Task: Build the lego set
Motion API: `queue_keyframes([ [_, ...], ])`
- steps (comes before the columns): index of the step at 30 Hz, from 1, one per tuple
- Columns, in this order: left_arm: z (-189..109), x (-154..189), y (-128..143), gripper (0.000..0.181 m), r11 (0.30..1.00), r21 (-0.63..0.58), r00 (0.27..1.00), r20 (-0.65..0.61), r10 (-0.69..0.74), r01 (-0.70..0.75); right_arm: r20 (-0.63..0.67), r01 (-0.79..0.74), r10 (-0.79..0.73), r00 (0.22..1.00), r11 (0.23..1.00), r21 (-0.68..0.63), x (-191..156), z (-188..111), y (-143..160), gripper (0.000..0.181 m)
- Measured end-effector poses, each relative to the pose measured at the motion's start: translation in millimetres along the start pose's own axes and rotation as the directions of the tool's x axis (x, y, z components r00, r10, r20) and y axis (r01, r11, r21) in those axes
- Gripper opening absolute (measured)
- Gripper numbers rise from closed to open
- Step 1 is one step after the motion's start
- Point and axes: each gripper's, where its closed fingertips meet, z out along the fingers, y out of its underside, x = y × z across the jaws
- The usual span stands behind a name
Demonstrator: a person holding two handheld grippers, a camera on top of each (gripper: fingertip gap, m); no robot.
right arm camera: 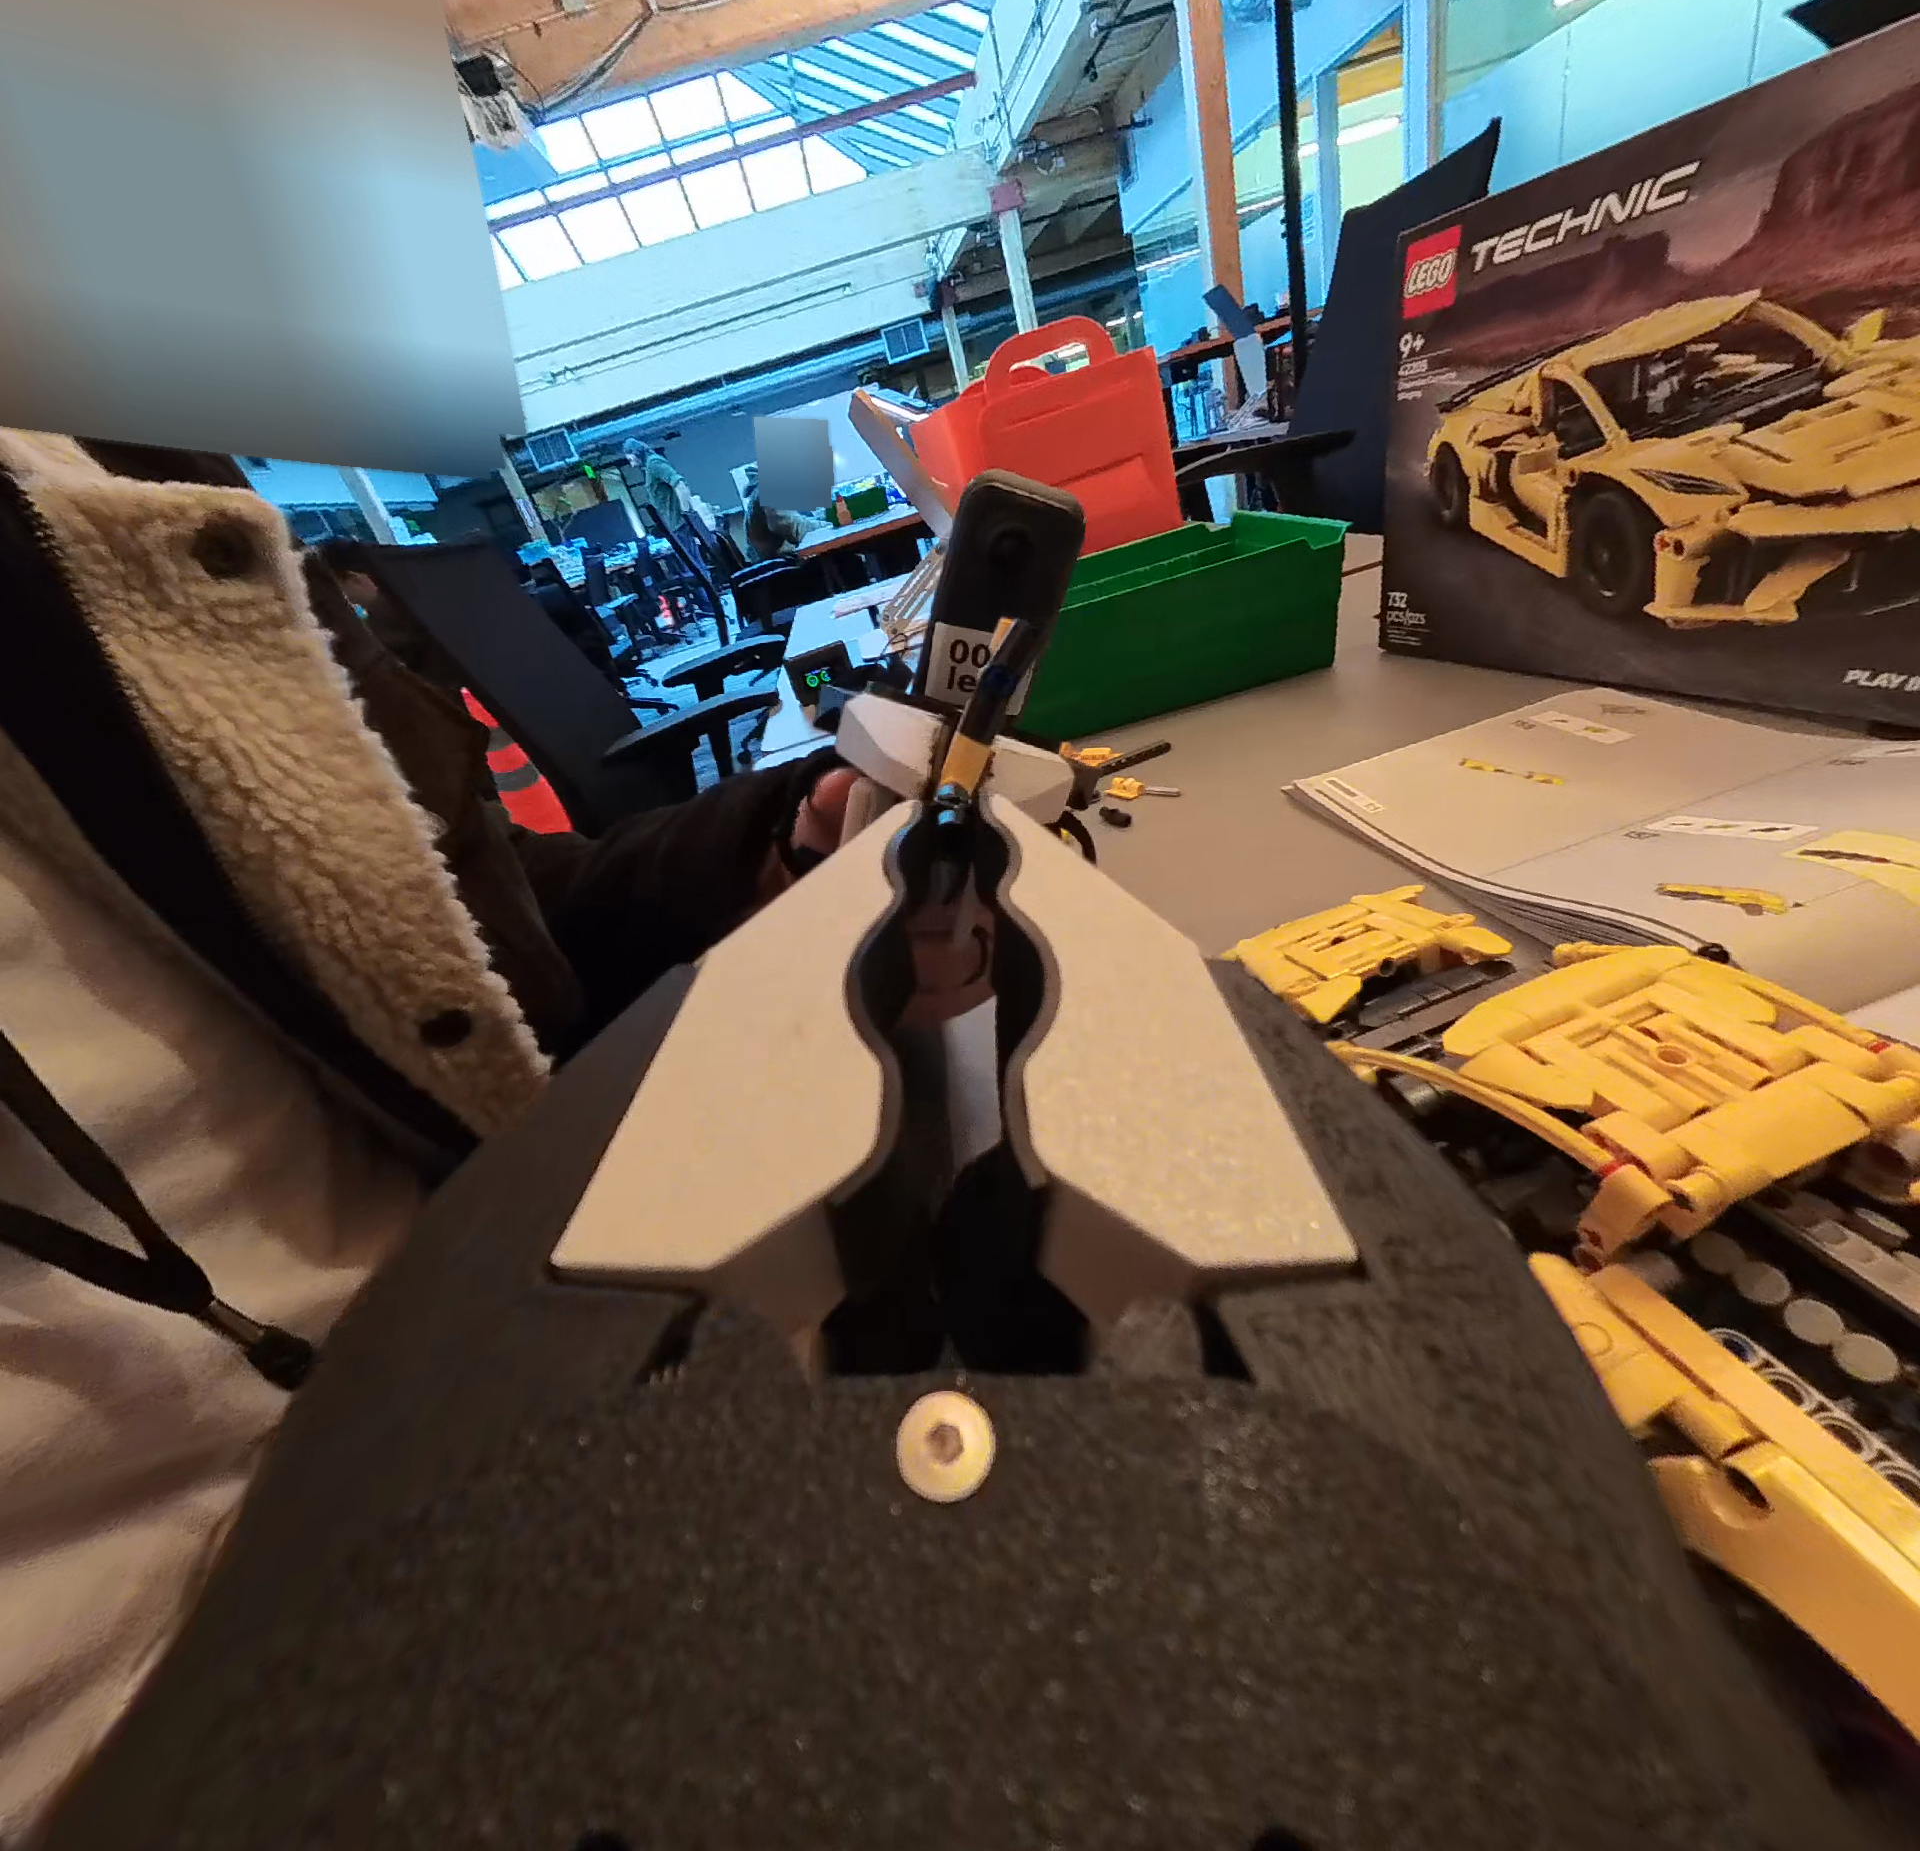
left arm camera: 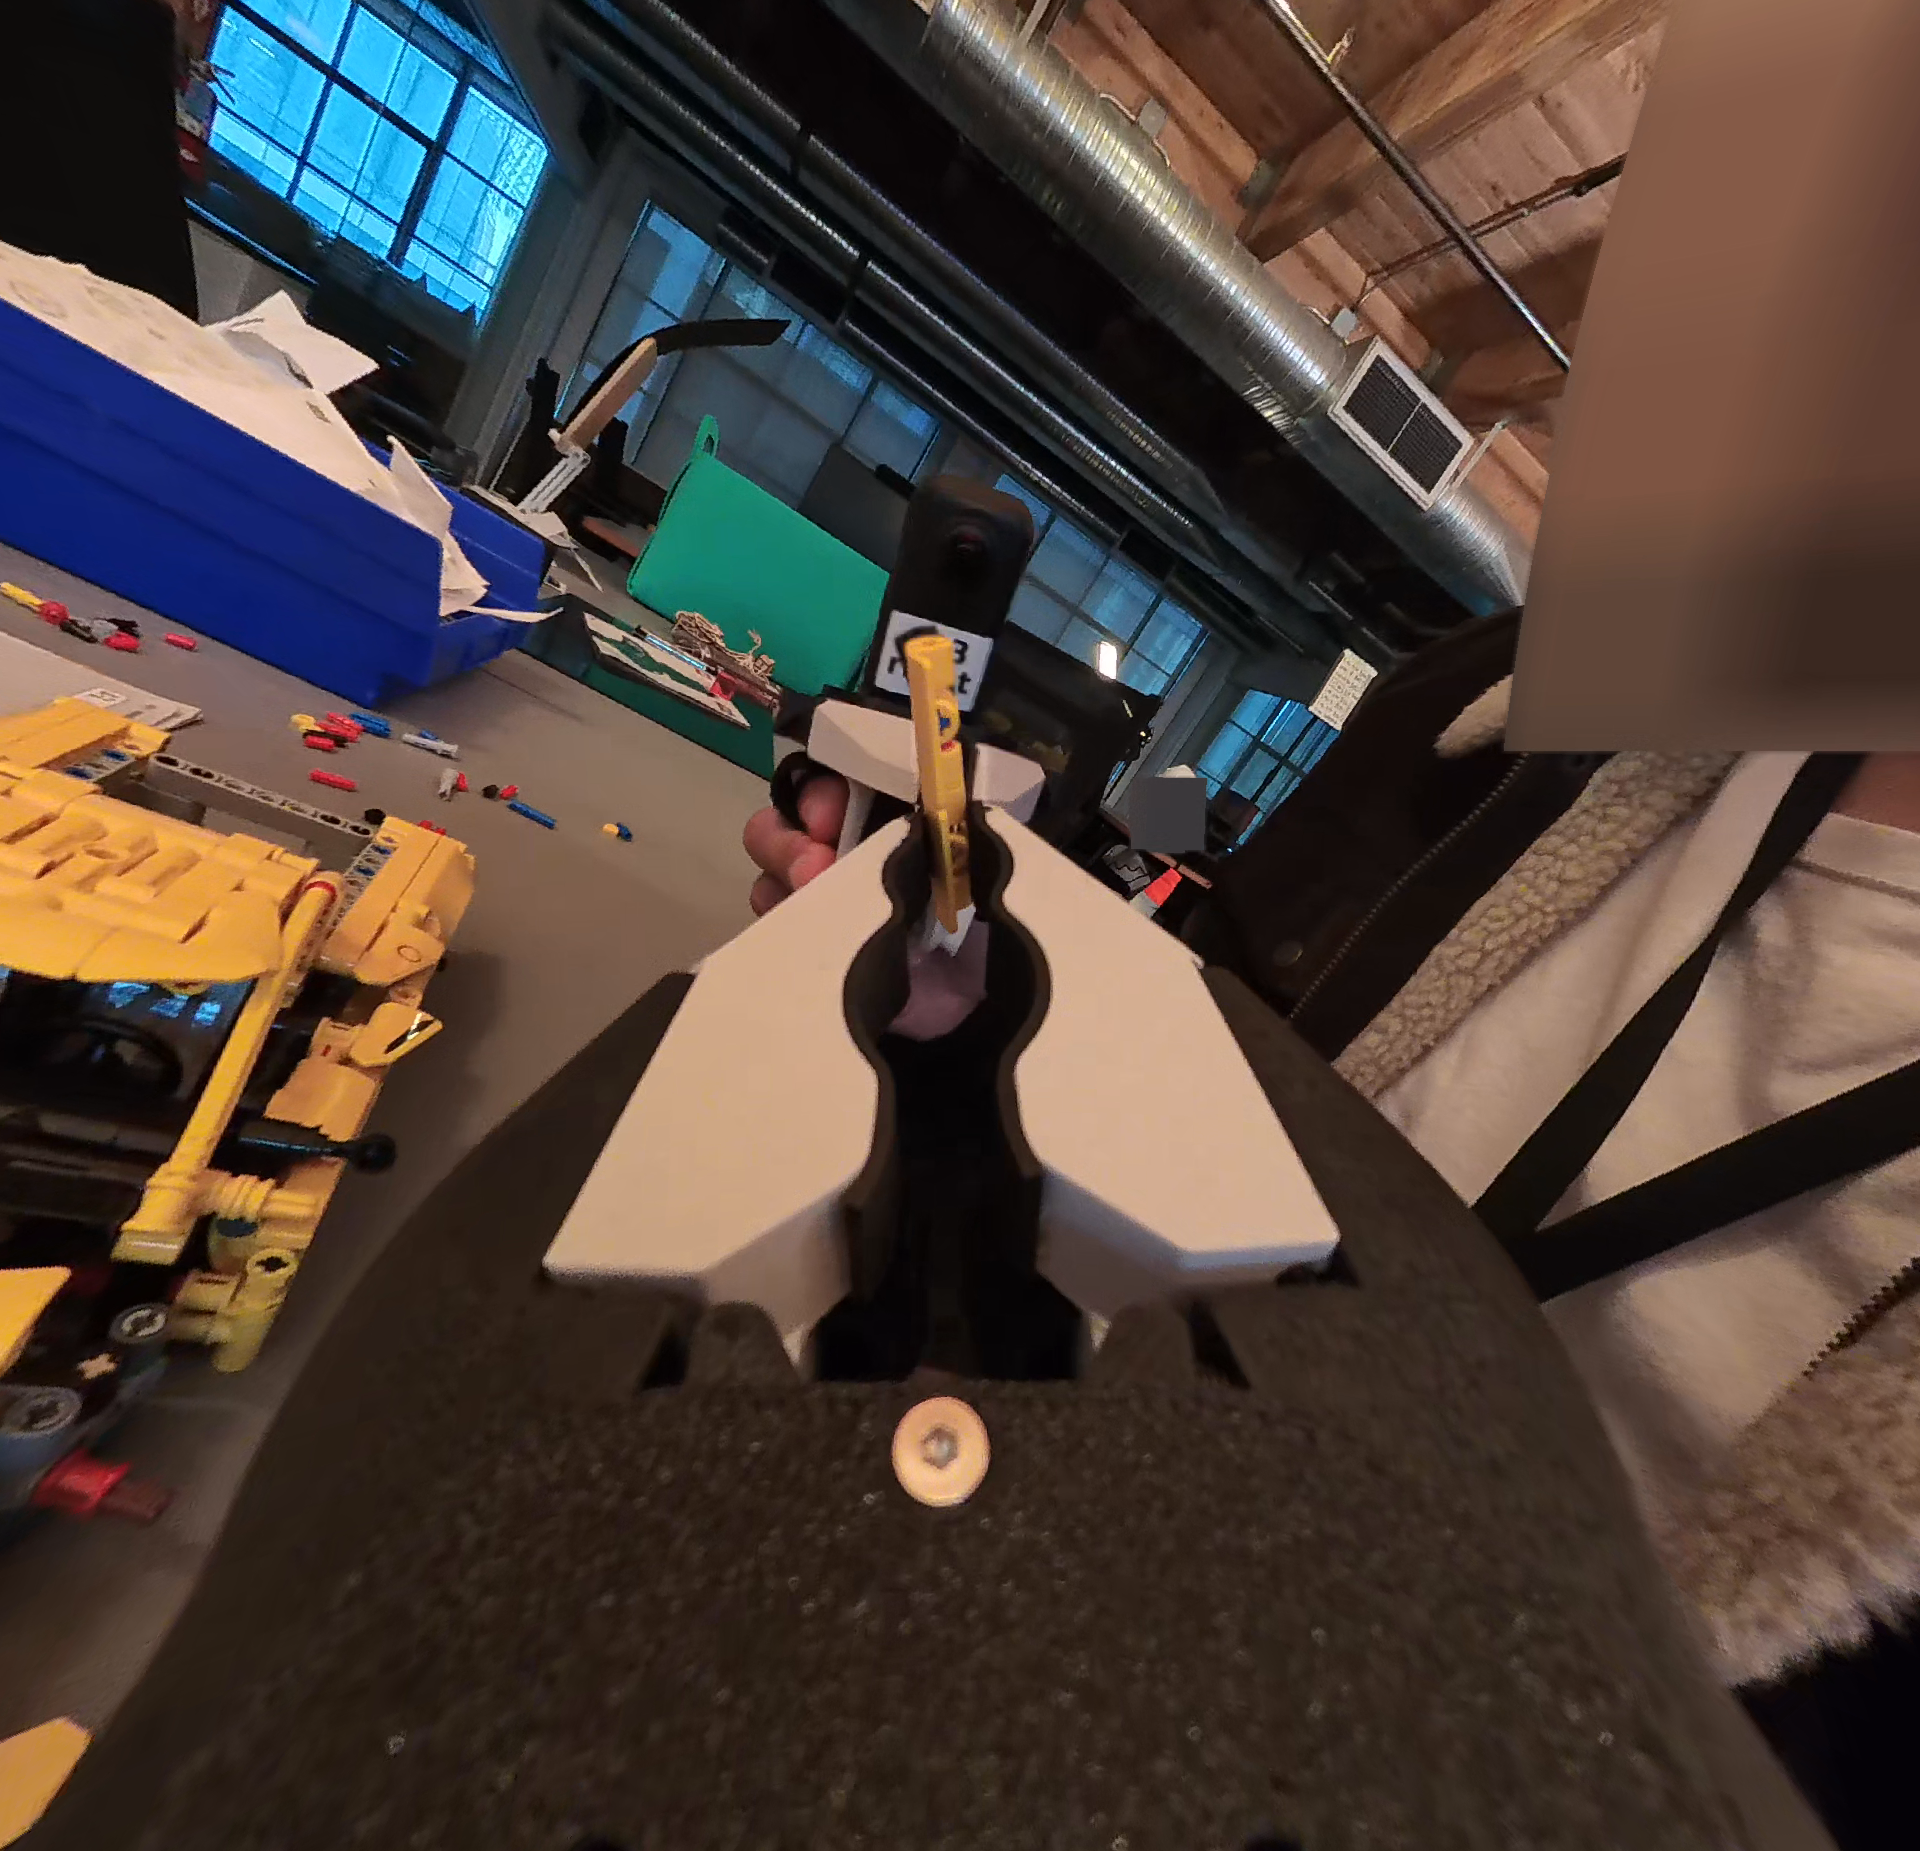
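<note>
The left gripper [left arm camera: 943,845] has its 2 white fingers [left arm camera: 790,1053] drawn narrow, their tips pinching a long yellow piece [left arm camera: 940,773] that sticks up and away past the tips, slightly tilted. Just beyond that piece, facing back, is the right gripper [left arm camera: 914,762], held in a hand [left arm camera: 795,845], with a black camera [left arm camera: 961,565] standing above it. In the right wrist view the right gripper [right arm camera: 948,814] is likewise closed narrow, its white fingers [right arm camera: 774,1084] nipping the lower end of the same piece [right arm camera: 982,721], which here looks dark with a yellow band and blue spots; both grippers meet tip to tip on it, raised above the table [left arm camera: 582,897]. To the left of the left gripper's fingers lies the partly built yellow car [left arm camera: 208,928] on the grey table, with small red, blue and black loose pieces [left arm camera: 416,752] scattered beyond it and a blue bin [left arm camera: 239,544] stuffed with white paper farther back. To the right of the right gripper's fingers the same yellow car [right arm camera: 1662,1105] lies close, an open instruction booklet [right arm camera: 1621,814] beyond it, then the set's box [right arm camera: 1662,378] standing upright, and a green bin [right arm camera: 1195,606] with an orange bag [right arm camera: 1060,430] behind it. A person in a white fleece jacket [right arm camera: 239,762] sits close beside both grippers.
</note>
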Motion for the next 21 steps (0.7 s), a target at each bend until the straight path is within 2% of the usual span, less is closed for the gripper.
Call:
queue_keyframes([
  [5,1.0,-2.5,4.2,0.006,0.997,-0.028,0.996,0.044,0.073,-0.072,0.033,-0.083,0.084,0.996,0.996,-0.016,0.9,-1.6,4.6,0.007],
  [11,2.1,-8.3,8.1,0.006,0.994,-0.048,0.991,0.085,0.102,-0.098,0.032,-0.098,0.099,0.995,0.995,-0.036,5.6,-4.1,9.8,0.007],
  [15,5.1,-3.1,1.5,0.006,0.996,0.005,0.995,0.057,0.087,-0.087,0.042,-0.089,0.088,0.995,0.996,0.029,2.3,-3.3,0.6,0.007],
  [17,4.1,-6.6,4.6,0.006,0.996,-0.015,0.993,0.076,0.089,-0.088,0.019,-0.076,0.076,0.997,0.997,-0.008,5.1,-3.4,6.0,0.008],
  [21,5.4,-4.9,14.2,0.006,0.993,-0.075,0.994,0.059,0.095,-0.090,0.052,-0.060,0.065,0.997,0.994,-0.090,-0.3,-3.6,16.2,0.007],
])
